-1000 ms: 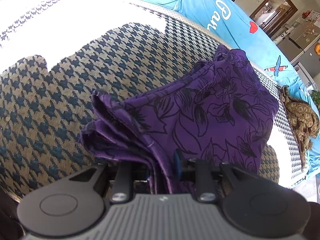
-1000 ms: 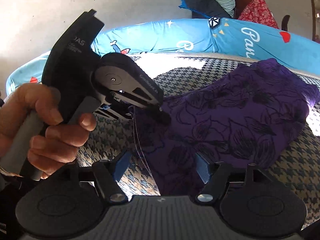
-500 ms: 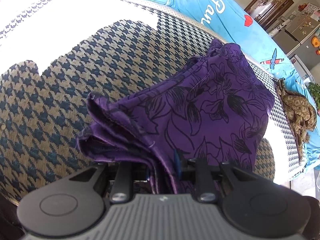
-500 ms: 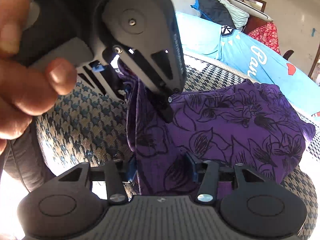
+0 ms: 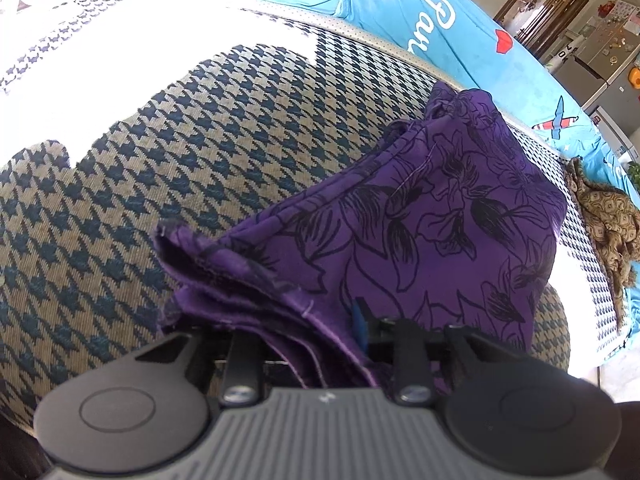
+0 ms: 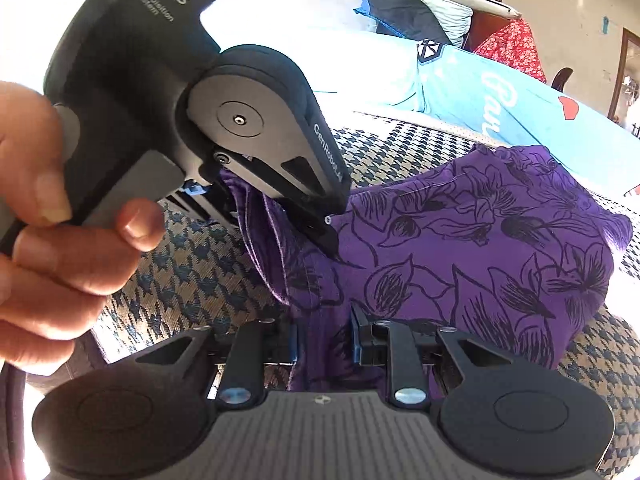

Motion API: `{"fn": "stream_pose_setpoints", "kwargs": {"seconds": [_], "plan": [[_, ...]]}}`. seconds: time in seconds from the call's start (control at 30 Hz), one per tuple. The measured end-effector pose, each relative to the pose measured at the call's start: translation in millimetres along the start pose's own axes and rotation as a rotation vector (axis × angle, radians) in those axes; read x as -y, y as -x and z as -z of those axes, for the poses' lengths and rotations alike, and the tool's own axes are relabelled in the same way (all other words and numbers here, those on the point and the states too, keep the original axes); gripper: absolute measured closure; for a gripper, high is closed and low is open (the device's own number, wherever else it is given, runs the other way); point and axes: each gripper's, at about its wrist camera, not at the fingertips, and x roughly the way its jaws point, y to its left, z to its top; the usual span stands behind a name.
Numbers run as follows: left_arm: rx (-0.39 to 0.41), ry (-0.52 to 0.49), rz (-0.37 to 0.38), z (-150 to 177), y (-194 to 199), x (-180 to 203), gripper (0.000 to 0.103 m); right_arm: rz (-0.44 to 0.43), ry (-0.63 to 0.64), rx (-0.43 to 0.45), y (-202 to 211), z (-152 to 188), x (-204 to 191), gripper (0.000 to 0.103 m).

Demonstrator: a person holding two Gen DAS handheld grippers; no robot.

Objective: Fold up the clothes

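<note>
A purple cloth (image 5: 440, 232) with black flower outlines lies folded in several layers on a houndstooth cover (image 5: 200, 152). My left gripper (image 5: 316, 328) is shut on its near corner, and the layers bunch between the jaws. In the right wrist view a hand (image 6: 60, 240) holds that left gripper (image 6: 276, 224), clamped on the raised corner of the purple cloth (image 6: 480, 248). Just below it my right gripper (image 6: 325, 338) is shut on the same hanging edge, with fabric filling the gap between its blue pads. The rest of the cloth rests on the houndstooth cover (image 6: 192, 280).
A bright blue printed sheet (image 5: 460, 40) runs along the far side. A brown patterned garment (image 5: 604, 224) lies crumpled at the right edge of the cover. Pillows (image 6: 420, 12) and a red floral cloth (image 6: 512, 48) sit far behind. Strong sunlight washes out the cover's far left.
My right gripper came in close under the left one and its jaws went from wide open to shut on the cloth's edge. The left gripper kept its hold.
</note>
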Motion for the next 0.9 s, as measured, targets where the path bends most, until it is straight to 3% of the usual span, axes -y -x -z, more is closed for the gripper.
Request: {"fn": "stream_pose_setpoints", "kwargs": {"seconds": [0.07, 0.3, 0.6, 0.9], "plan": [[0.012, -0.013, -0.008, -0.1, 1.3, -0.9, 0.093, -0.005, 0.006, 0.004, 0.0, -1.4, -1.6, 0.082], [0.097, -0.049, -0.059, -6.6, 17.2, 0.7, 0.094, -0.056, -0.036, 0.039, 3.0, -16.8, -0.5, 0.083], [0.176, -0.081, -0.123, -44.3, 16.5, -32.1, 0.094, -0.177, -0.094, 0.095, -8.7, -55.1, -6.9, 0.083], [0.243, -0.104, -0.200, -99.4, 15.5, -67.4, 0.094, -0.339, -0.156, 0.136, -45.6, -105.6, -18.9, 0.084]]}}
